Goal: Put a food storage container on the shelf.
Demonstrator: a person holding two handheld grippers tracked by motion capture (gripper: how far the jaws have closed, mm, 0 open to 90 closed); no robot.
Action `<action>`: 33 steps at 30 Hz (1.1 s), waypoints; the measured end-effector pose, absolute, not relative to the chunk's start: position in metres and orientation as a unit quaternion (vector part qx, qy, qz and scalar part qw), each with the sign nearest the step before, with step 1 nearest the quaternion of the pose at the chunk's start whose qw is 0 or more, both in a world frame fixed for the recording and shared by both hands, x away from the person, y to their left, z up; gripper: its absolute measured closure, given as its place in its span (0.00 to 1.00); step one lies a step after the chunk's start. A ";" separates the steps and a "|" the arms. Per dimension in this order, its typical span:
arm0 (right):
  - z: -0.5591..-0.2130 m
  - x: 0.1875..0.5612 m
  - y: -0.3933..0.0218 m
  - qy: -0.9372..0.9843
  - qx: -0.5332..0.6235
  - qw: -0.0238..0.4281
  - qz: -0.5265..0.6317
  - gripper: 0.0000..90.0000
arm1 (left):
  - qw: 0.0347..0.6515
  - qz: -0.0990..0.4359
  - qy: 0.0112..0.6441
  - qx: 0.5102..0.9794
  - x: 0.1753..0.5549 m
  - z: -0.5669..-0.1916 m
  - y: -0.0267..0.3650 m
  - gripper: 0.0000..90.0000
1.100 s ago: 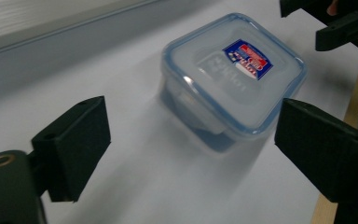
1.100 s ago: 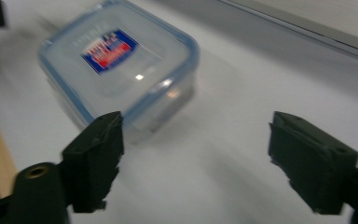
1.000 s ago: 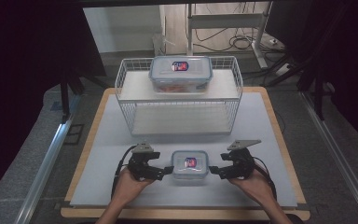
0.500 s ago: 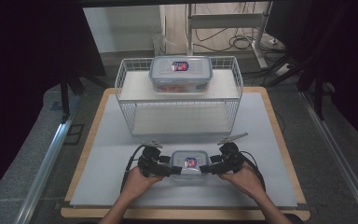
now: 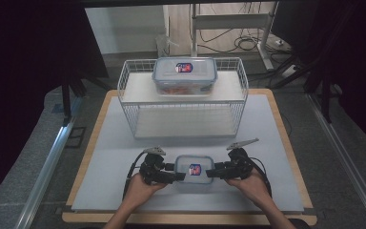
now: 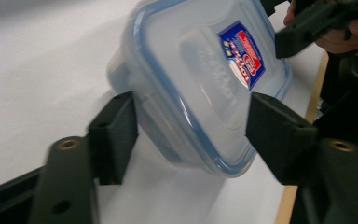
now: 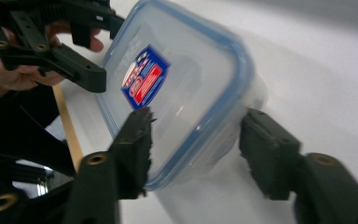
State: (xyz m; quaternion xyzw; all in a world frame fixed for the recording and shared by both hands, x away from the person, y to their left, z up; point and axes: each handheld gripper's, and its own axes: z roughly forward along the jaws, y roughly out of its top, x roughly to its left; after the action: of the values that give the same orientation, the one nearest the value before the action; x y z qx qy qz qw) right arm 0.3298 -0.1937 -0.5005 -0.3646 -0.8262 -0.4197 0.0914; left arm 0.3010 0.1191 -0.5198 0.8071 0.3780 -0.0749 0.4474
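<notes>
A small clear box with a blue-rimmed lid and a red and blue label (image 5: 194,171) lies near the table's front edge. My left gripper (image 5: 178,176) has just been closing its jaws, and they now sit on the box's left end. In the left gripper view the pads (image 6: 116,130) touch the box (image 6: 200,79) on both sides of a corner. My right gripper (image 5: 210,172) has also just been closing, on the box's right end. In the right gripper view its pads (image 7: 137,144) press the lid rim and wall of the box (image 7: 186,93).
A white wire basket (image 5: 128,109) stands at the middle back of the white mat, with a larger lidded box (image 5: 185,75) on its upper shelf. The wooden table edge (image 5: 286,143) frames the mat. Desk legs and cables lie behind.
Both grippers moved inward from either side of the small box until their jaws came around its ends, and the jaws narrowed onto it.
</notes>
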 end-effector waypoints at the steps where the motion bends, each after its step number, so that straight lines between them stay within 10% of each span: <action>1: -0.500 0.329 -0.195 -0.824 -0.365 0.092 -0.423 0.58 | 0.451 -0.074 0.377 0.806 0.299 -0.520 0.120 0.44; 33: -0.502 0.315 -0.209 -0.775 -0.381 0.136 -0.485 0.64 | 0.526 -0.124 0.388 0.746 0.296 -0.516 0.142 0.64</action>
State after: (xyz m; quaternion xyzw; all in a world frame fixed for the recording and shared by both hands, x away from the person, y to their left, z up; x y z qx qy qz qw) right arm 0.3152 -0.2088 -0.5022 -0.3815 -0.7752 -0.4849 0.1357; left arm 0.2965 0.1419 -0.5160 0.7464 0.3884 -0.1240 0.5260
